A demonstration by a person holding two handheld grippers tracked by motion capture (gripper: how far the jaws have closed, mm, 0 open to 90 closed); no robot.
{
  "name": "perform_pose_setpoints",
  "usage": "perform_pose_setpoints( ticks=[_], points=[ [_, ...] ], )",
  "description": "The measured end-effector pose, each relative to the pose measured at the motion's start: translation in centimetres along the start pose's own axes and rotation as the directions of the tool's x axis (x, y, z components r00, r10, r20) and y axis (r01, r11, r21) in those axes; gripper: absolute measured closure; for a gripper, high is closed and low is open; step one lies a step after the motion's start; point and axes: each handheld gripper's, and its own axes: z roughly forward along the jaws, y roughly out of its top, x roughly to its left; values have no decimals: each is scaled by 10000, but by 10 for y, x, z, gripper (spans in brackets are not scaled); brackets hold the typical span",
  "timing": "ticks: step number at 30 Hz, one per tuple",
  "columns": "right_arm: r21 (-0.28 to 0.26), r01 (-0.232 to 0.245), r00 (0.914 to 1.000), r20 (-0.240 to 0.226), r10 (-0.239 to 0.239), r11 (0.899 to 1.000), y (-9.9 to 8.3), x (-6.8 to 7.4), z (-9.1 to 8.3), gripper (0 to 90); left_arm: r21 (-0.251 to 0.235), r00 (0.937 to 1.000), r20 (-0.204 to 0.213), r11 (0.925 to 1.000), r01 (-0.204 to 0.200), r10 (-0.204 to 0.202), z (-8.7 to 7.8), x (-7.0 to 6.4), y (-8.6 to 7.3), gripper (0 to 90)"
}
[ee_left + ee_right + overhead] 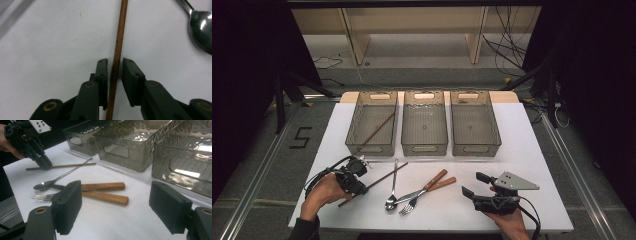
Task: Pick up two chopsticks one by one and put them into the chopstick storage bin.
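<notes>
A brown chopstick [384, 177] [120, 37] [67, 165] lies on the white table [512, 150], at the front left. My left gripper [360, 190] [115, 61] [45, 165] points down at it, jaws straddling the stick with a thin gap on each side. Just right of it lie a steel spoon [394, 182] [202, 30] [62, 176] and two wooden-handled utensils [437, 181] [102, 186], one of them a fork [408, 207] [41, 197]. My right gripper [474, 184] [115, 183] hovers at the front right, wide open and holding nothing, aimed at the wooden handles.
Three smoky clear bins stand in a row at the back: the left bin [371, 149] holds another chopstick [379, 129], while the middle bin [424, 148] and right bin [476, 149] look bare. The table's front edge runs close below both hands.
</notes>
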Motion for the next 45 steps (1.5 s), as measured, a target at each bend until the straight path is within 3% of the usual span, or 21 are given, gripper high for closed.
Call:
perform_pose_setpoints(
  ticks=[5, 14, 20, 28, 33, 38, 45],
  points=[
    [14, 8, 10000, 18, -8, 10000, 0, 0, 0, 271, -63, 9996, -82, 9996, -262, 261, 1, -2, 0, 832],
    [15, 7, 10000, 16, -7, 10000, 0, 0, 0, 271, -244, 9977, 70, 9974, -679, 681, -3, -1, -1, 843],
    [16, -11, 10000, 9, 11, 10000, 0, -1, 0, 271, -1033, 9970, 25, 9917, -763, 770, -26, -2, -5, 845],
    [-37, -33, 10000, 12, 33, 10000, 0, 0, 0, 271, -1825, 9990, -30, 9822, -441, 443, -43, 3, -11, 845],
    [-78, -75, 10000, 32, 76, 9999, 0, -1, -1, 271, -2528, 9999, -102, 9674, -126, 104, -50, 9, -10, 845],
    [-79, -85, 10000, 32, 85, 9999, 0, -1, -1, 271, -3353, 9993, 8, 9415, 344, -362, -59, 17, -5, 844],
    [-114, -120, 9999, 56, 121, 9999, 0, -2, -2, 271, -3642, 9962, -59, 9280, 783, -864, -60, 28, 2, 844]
  ],
)
